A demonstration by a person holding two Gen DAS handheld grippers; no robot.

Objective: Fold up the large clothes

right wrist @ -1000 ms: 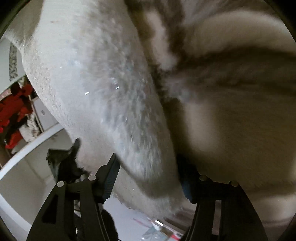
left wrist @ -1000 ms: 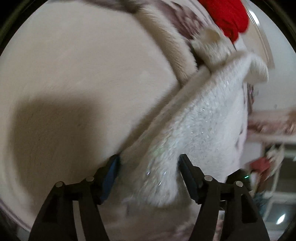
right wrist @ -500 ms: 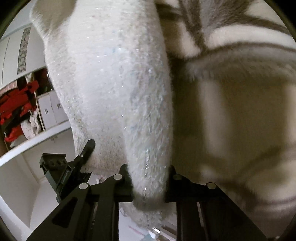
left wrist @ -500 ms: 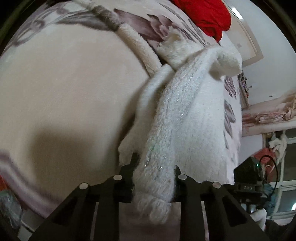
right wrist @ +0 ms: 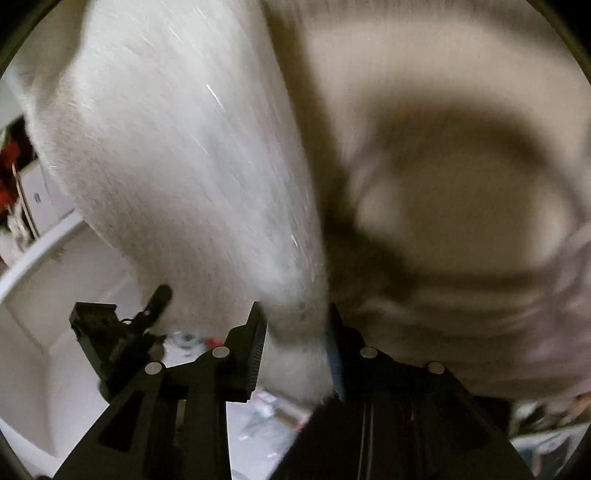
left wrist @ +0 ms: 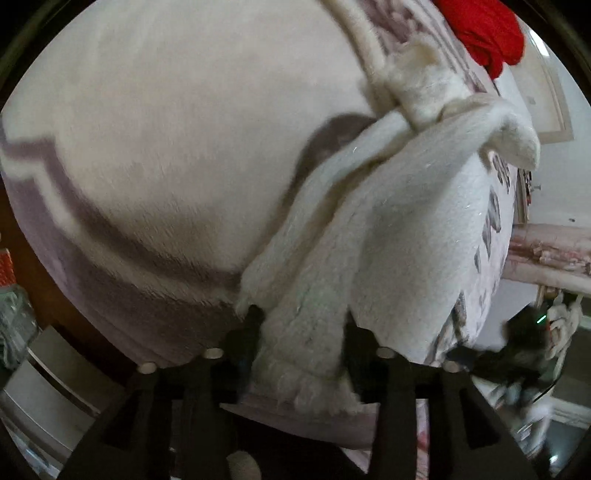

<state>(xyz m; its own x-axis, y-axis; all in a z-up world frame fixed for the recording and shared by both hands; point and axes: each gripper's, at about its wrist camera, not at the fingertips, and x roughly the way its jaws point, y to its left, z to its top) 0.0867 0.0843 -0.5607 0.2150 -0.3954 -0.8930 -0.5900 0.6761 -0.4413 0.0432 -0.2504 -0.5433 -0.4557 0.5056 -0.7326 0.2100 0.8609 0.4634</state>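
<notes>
A cream-and-mauve blanket covers the bed, with a red garment at its far end; on it lies a fluffy white sweater, bunched and creased, one end lifted off the blanket. The fold looks barely begun, no flat panel laid yet. Both the left tongs and right tongs are opening with sweater fabric between them.

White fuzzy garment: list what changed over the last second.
Both grippers closed on the white fuzzy garment half a second ago; now the left gripper and right gripper are opening, with the fabric between their fingers. It still drapes over the patterned blanket, and the red cloth remains beyond.
</notes>
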